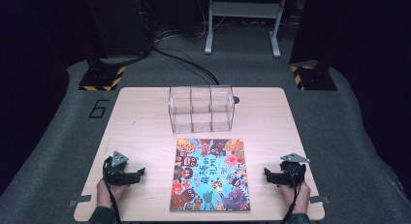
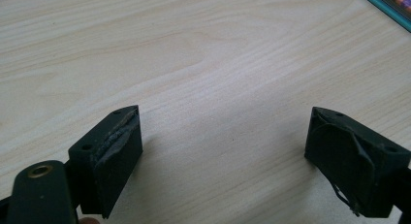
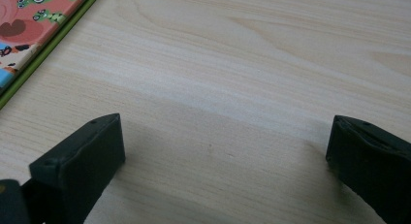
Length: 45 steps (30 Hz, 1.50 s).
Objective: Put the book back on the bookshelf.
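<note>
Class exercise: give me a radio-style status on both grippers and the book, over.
Left gripper open, empty. Right gripper open, empty. Book flat between them, untouched. Clear rack behind book, nothing blocking.

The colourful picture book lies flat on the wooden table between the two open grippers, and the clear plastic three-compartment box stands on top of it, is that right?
Not quite. In the high view the clear plastic three-compartment box stands on the wooden table itself, just beyond the far edge of the colourful picture book, not on it. The rest holds: the book lies flat between the open left gripper and right gripper.
</note>
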Available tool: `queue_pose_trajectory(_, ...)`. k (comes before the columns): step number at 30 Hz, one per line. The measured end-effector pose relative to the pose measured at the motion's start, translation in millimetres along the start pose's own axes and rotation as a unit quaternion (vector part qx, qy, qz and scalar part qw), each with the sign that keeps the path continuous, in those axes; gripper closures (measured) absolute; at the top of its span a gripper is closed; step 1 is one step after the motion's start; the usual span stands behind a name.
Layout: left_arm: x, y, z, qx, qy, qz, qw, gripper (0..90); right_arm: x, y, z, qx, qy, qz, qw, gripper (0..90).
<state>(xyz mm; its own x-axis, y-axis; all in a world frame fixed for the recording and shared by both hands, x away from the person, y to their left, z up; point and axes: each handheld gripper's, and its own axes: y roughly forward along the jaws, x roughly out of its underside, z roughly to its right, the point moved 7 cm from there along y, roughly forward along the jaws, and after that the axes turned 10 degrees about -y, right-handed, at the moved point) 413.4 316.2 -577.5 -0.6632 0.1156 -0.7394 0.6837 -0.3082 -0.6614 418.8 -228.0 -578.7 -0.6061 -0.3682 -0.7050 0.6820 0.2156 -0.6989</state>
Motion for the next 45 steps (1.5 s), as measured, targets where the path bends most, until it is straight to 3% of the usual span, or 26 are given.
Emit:
queue_pose_trajectory(26, 0.2, -0.6, -0.6, -0.006, -0.003, -0.006, 1.0, 12.0, -1.8, 1.0, -1.2, -0.002, 0.003, -0.001, 1.0, 0.0)
queue_pose_trajectory(32, -0.2, 0.8, -0.2, -0.005, -0.004, -0.001, 1.0, 10.0, -3.7, 0.4, -4.3, -0.019, 0.003, -0.002, 0.9998, 0.0)
queue_pose_trajectory(33, 0.1, 0.6, -0.6, -0.006, -0.002, -0.011, 0.9999, 8.4, -4.6, 0.4, -6.4, -0.023, 0.005, 0.001, 0.9997, 0.0)
queue_pose_trajectory(38, -0.6, 2.7, 0.8, -0.011, 0.003, -0.017, 0.9998, 1.2, -9.5, -0.8, -20.3, -0.044, -0.002, 0.001, 0.999, 1.4)
queue_pose_trajectory(41, -1.4, 3.7, 7.2, -0.005, 0.007, -0.023, 0.9997, 0.1, -16.9, -1.7, -30.5, -0.06, -0.006, 0.006, 0.9982, 3.3)
queue_pose_trajectory(42, -4.9, 4.2, 15.2, -0.002, 0.008, -0.012, 0.9999, 0.1, -20.3, -2.4, -34.4, -0.068, -0.013, 0.007, 0.9976, 3.9)
queue_pose_trajectory(43, -4.9, 4.2, 15.2, -0.002, 0.008, -0.012, 0.9999, 0.2, -20.3, -2.4, -34.4, -0.068, -0.013, 0.007, 0.9976, 3.9)
queue_pose_trajectory(45, -9.7, 3.7, 24.2, 0.008, 0.017, -0.017, 0.9997, 0.2, -28.7, -3.0, -46.3, -0.091, -0.015, 0.01, 0.9957, 6.5)
